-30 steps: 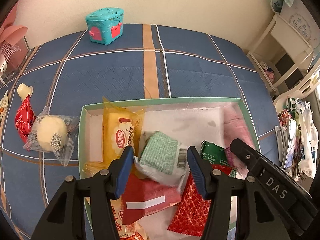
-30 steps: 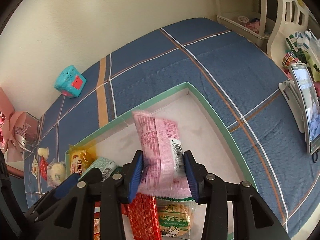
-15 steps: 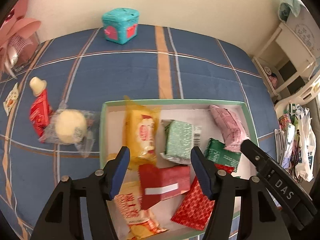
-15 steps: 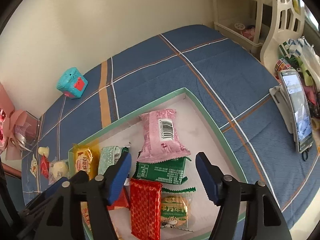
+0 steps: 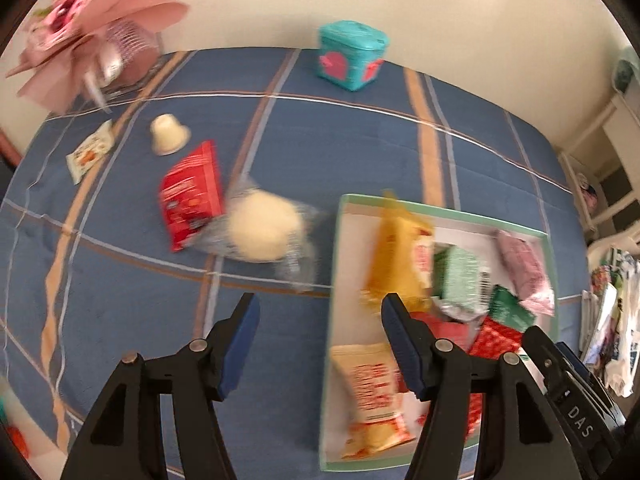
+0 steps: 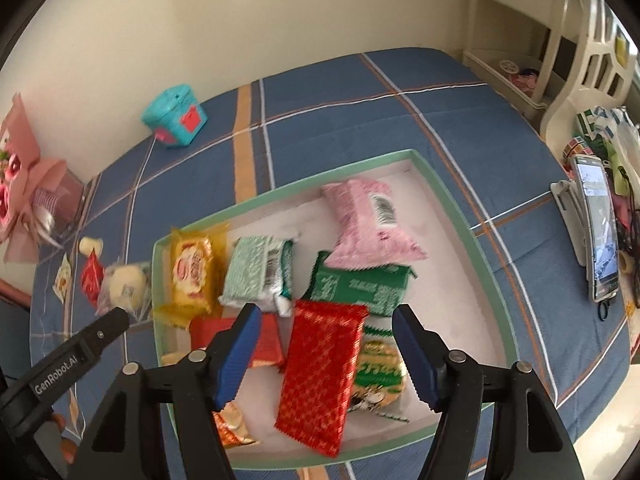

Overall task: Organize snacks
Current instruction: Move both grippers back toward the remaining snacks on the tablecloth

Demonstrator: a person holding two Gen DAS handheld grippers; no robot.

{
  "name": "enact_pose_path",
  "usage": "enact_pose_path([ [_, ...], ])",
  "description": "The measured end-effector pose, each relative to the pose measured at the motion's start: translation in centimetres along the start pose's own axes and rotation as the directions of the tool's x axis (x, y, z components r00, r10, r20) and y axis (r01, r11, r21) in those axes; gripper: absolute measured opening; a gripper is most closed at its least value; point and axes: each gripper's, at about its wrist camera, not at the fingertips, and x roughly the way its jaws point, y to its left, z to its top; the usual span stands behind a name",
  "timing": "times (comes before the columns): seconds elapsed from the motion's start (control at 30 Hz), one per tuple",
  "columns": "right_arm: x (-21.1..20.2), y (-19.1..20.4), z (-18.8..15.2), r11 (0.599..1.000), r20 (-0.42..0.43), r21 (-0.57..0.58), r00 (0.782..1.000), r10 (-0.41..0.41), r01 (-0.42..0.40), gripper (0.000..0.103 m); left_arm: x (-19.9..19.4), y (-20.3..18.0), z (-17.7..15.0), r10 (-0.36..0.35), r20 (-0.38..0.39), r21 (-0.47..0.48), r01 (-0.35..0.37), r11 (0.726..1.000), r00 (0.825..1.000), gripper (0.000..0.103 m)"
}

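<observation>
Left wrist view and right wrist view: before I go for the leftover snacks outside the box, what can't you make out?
- Left wrist view: motion blur smears the print on the red packet and the wrapped bun.
- Left wrist view: the small sachet is too small to read.
- Right wrist view: the cookie pack is partly covered by the red patterned packet.
- Right wrist view: the orange packet sits behind the right gripper finger.

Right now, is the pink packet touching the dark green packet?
Touching: in the right wrist view the pink packet lies with its lower end overlapping the dark green packet.
</observation>
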Motion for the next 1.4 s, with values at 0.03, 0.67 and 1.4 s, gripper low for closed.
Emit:
enact_pose_path([
  [0.03,0.0,0.3,-0.1,1.0,-0.001,-0.008,1.0,-0.002,0.002,0.071,-0.1,0.5,-0.2,0.012,0.0,-0.007,-0.012,1.0,1.0,0.064],
  [0.67,-0.2,3.5,-1.1,0.998,-0.004,-0.066,1.0,-0.002,0.002,0.072,-0.9,2.7,-0.8,0.039,0.005,0.0,-0.039,0.999,0.999,0.074],
  [1.4,0.7,4.6,-1.3,0.992,0.017,-0.122,0.999,-0.041,0.043,0.103,-0.8,4.0,0.0,0.156,0.088,-0.016,-0.155,0.988,0.984,0.096],
])
